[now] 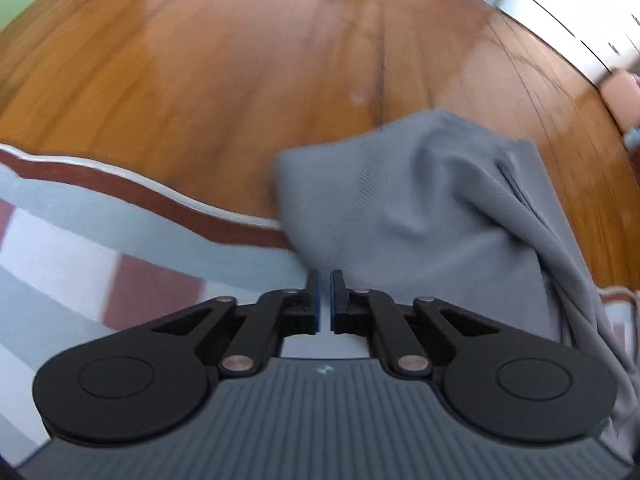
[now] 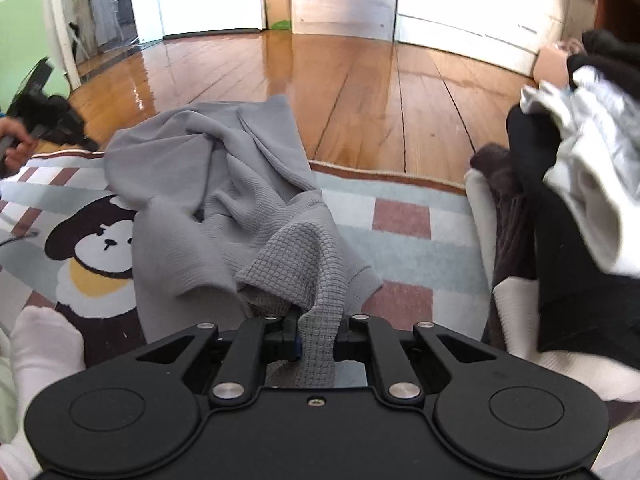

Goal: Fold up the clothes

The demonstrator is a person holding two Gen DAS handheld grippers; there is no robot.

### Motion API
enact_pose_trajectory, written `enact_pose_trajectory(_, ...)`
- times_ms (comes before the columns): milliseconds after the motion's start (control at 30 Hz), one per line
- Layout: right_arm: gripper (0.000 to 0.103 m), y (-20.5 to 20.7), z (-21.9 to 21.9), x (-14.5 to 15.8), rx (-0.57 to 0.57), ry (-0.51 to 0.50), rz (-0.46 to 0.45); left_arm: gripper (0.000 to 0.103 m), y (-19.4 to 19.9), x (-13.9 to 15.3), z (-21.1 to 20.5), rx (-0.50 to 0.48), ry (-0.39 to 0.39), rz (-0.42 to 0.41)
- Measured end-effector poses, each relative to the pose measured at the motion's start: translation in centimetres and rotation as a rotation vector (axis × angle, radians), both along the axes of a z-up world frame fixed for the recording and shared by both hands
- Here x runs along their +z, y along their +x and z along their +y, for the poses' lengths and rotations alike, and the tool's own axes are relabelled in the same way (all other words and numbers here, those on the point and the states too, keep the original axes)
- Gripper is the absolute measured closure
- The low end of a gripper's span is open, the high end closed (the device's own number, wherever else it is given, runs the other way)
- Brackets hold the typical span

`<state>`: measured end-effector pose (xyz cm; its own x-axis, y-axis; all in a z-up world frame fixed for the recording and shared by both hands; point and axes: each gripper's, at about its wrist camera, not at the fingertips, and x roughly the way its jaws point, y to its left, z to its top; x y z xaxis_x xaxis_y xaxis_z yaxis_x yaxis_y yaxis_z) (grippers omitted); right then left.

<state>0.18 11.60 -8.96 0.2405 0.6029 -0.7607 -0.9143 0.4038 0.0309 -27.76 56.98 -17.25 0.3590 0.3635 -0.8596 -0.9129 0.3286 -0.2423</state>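
- A crumpled grey knit garment point(image 2: 224, 200) lies on the striped, cartoon-printed rug point(image 2: 404, 216), its far end spilling past the rug's edge onto the glossy wooden floor point(image 2: 360, 92).
- The right gripper point(image 2: 316, 344) has its jaws pinched on a waffle-textured edge of the garment at the end nearest the camera, the cloth bunched between them.
- The left gripper point(image 1: 325, 300) hangs above the rug just beside the garment point(image 1: 420, 208), jaws nearly pressed together with a thin gap and no cloth between them.
- Folding appears barely begun: no flat panel or clean crease shows, and the fabric sits in loose ridges and hollows.
- The garment likely needs spreading flat on the rug before any fold.
- Beside the rug's right side, a dark and silver heap of clothes point(image 2: 568, 184) waits, apparently unfolded.
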Motion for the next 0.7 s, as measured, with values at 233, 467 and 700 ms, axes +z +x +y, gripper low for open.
enact_pose_trajectory(233, 0.090, -0.3, 0.6, -0.1, 0.017, 0.008, 0.008, 0.062, 5.9, 4.8, -0.6, -0.209, 0.105, -0.200)
enact_pose_trajectory(467, 0.090, -1.1, 1.8, -0.8, 0.093, -0.027, 0.014, 0.061, 20.1, -1.3, 4.0, -0.298, -0.109, -0.175)
enact_pose_trajectory(700, 0.090, -0.7, 2.4, -1.0, 0.136, -0.090, -0.006, 0.039, 26.1, -4.8, 4.0, -0.297, -0.086, -0.047)
